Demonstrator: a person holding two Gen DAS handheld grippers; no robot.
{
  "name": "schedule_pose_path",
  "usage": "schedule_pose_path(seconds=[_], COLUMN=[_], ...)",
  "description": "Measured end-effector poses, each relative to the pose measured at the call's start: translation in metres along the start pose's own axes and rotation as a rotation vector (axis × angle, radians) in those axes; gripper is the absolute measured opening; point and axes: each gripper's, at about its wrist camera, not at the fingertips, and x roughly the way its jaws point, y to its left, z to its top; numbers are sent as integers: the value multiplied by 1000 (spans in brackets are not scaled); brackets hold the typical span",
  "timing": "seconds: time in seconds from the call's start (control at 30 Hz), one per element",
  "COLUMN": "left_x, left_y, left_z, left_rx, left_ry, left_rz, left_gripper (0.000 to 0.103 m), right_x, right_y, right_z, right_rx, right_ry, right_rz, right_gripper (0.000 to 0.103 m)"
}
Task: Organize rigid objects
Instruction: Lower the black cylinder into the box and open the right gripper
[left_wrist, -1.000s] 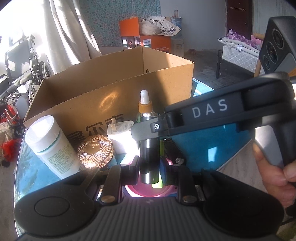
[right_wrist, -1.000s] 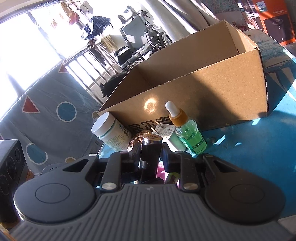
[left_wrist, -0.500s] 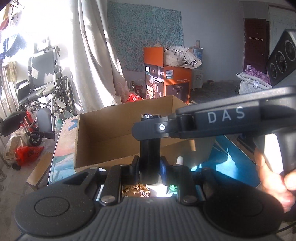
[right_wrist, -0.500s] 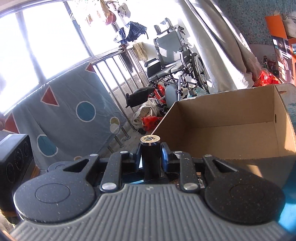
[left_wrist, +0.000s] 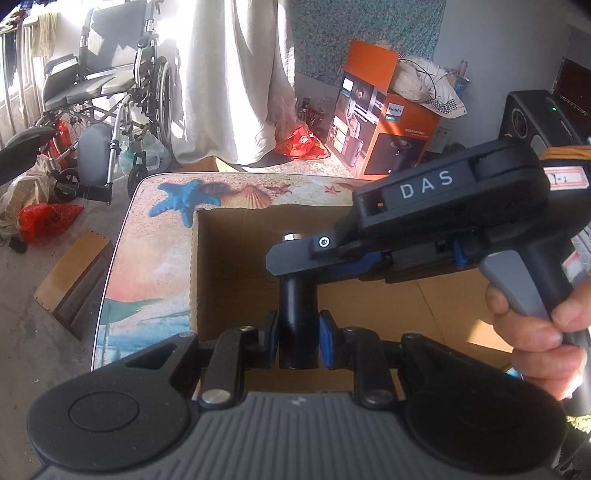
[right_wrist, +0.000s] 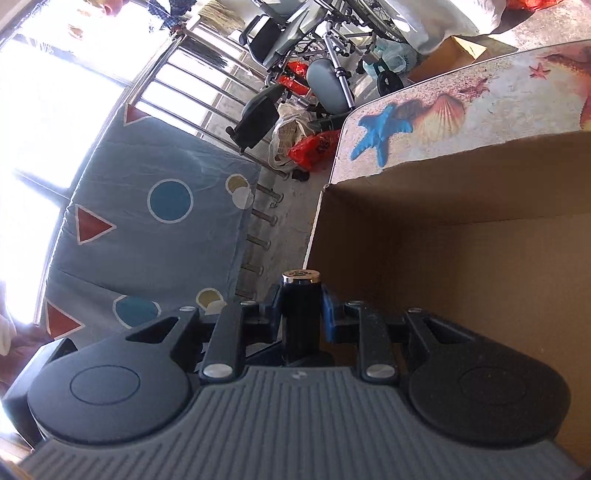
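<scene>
So both grippers are sharing one object here: a black cylinder bottle (left_wrist: 298, 325) with a shiny metal cap. The left gripper (left_wrist: 298, 341) is clamping it down near the bottom end, blue pads pressing on either side. The right gripper (right_wrist: 301, 314) is grasping the same bottle just under the cap, and in the left view you can see that gripper coming in from the right side and crossing the bottle up top. Neither pair of fingers is loose; both are clenched on it.

The bottle is hanging upright above the open cardboard box (left_wrist: 229, 266), toward the box's left end, near the corner by the starfish print on the bench (left_wrist: 147, 258). Its long axis is running vertical, roughly straight down toward the box floor (left_wrist: 424, 306), which looks bare from here.

The key thing for the next move, I'd guess: the bottle is sitting directly between both sets of fingers, not off to any side, so it's just a matter of going down. The left gripper has the lower grip, so it's nearer the box floor. My read is one gripper should let go first, otherwise the two are fighting each other on the way down. The near box wall is sitting right under the left gripper, so that could catch.
</scene>
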Motion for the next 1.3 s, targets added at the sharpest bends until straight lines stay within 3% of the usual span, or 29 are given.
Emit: schedule_pose_path(seconds=[0.17, 0.27, 0.5, 0.57, 0.63, 0.67, 0.97, 1.13, 1.3], left_x=[35, 46, 44, 40, 34, 31, -28, -73, -103], left_y=[8, 9, 6, 5, 3, 3, -7, -15, -22], left_z=[-1, -2, -3, -3, -4, -4, -13, -34, -64], left_rx=[14, 27, 38, 43, 45, 46, 60, 78, 83], left_ry=[79, 94, 91, 81, 66, 59, -58, -129, -152], left_rz=[65, 95, 92, 90, 85, 84, 51, 15, -41], left_gripper=[24, 24, 25, 27, 29, 30, 39, 42, 43], right_x=[47, 79, 120, 124, 121, 118, 41, -50, -153], right_y=[-32, -48, -60, -58, -54, -51, -17, 14, 30], right_z=[24, 38, 52, 57, 60, 61, 60, 21, -50], right_rx=[92, 94, 58, 48, 40, 23, -34, -134, -212], right_ry=[122, 184, 200, 186, 153, 133, -2, -126, -280], right_rz=[-19, -86, -178, -198, -211, -211, -155, -106, -45], right_gripper=[21, 21, 25, 43, 76, 80, 80, 80, 80])
